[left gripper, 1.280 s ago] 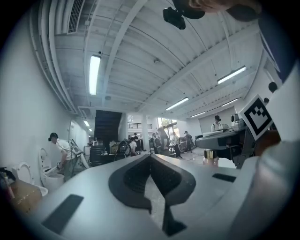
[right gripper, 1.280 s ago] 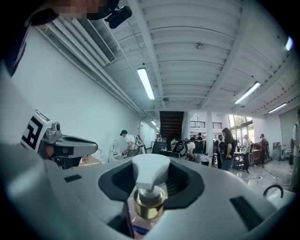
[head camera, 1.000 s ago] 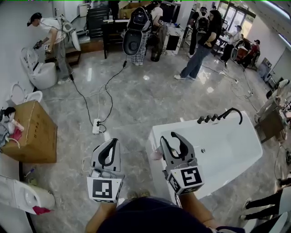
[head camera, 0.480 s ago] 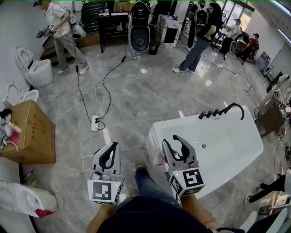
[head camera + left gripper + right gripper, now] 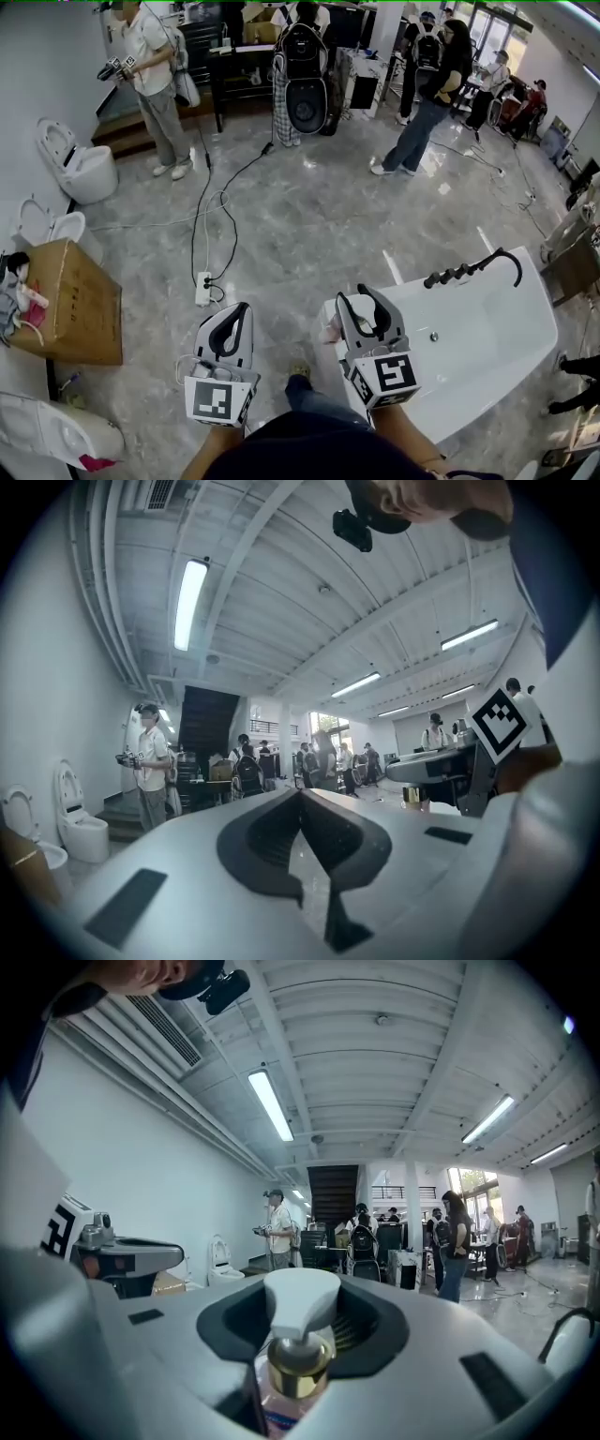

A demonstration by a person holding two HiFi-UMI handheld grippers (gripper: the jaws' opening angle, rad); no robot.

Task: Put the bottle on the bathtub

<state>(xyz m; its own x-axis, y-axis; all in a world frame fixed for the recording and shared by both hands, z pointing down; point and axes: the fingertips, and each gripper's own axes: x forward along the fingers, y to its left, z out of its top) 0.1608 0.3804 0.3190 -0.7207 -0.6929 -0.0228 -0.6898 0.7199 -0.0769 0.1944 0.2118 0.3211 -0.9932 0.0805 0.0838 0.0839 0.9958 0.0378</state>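
Observation:
In the right gripper view, a bottle (image 5: 298,1365) with pink liquid, a gold collar and a white pump head sits between the jaws of my right gripper (image 5: 302,1335), which is shut on it. In the head view the right gripper (image 5: 359,298) hovers over the near left corner of the white bathtub (image 5: 539,314). The bottle (image 5: 328,330) shows as a pinkish patch at the gripper's left side. My left gripper (image 5: 234,315) hangs over the floor left of the tub, its fingertips together and nothing in them. In its own view the left gripper (image 5: 302,803) points out into the room.
A black faucet (image 5: 471,270) stands on the tub's far rim. A power strip (image 5: 203,288) with cables lies on the floor ahead. A cardboard box (image 5: 75,300) and toilets (image 5: 86,171) line the left wall. Several people stand at the far end.
The view has shifted, so the tub now lies lower and further right. Both grippers keep their places and the bottle stays held. The person at the far left walked right.

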